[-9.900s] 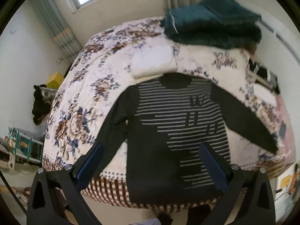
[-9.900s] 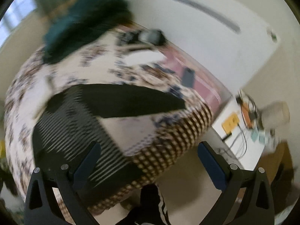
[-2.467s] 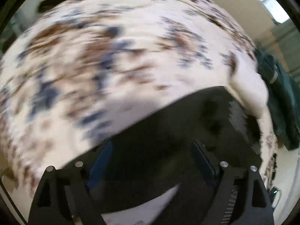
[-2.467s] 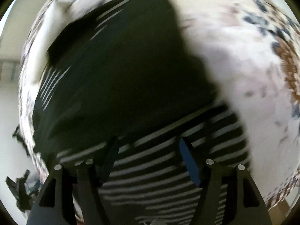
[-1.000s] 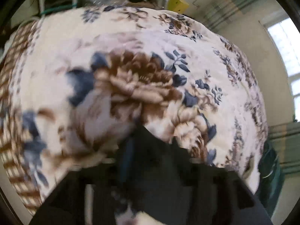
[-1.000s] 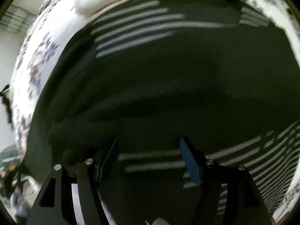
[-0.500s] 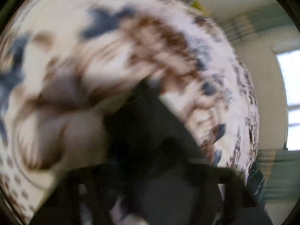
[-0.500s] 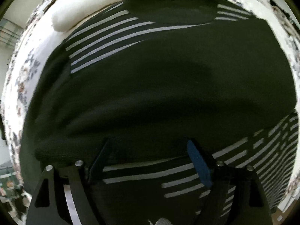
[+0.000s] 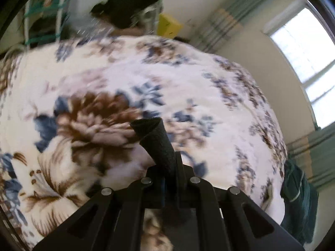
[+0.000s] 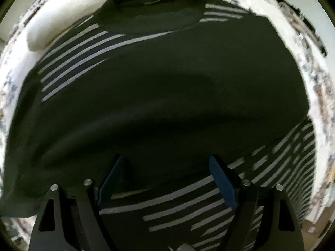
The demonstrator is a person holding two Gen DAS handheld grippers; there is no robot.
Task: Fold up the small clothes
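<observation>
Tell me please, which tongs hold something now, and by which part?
The left tongs are shut on the cuff end of the sweater's black sleeve. The right tongs are opening above the sweater and hold nothing.

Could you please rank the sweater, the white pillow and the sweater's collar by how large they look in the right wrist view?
1. sweater
2. collar and white pillow: these look similar; fisheye distortion and cropping make ranking unsure.
</observation>
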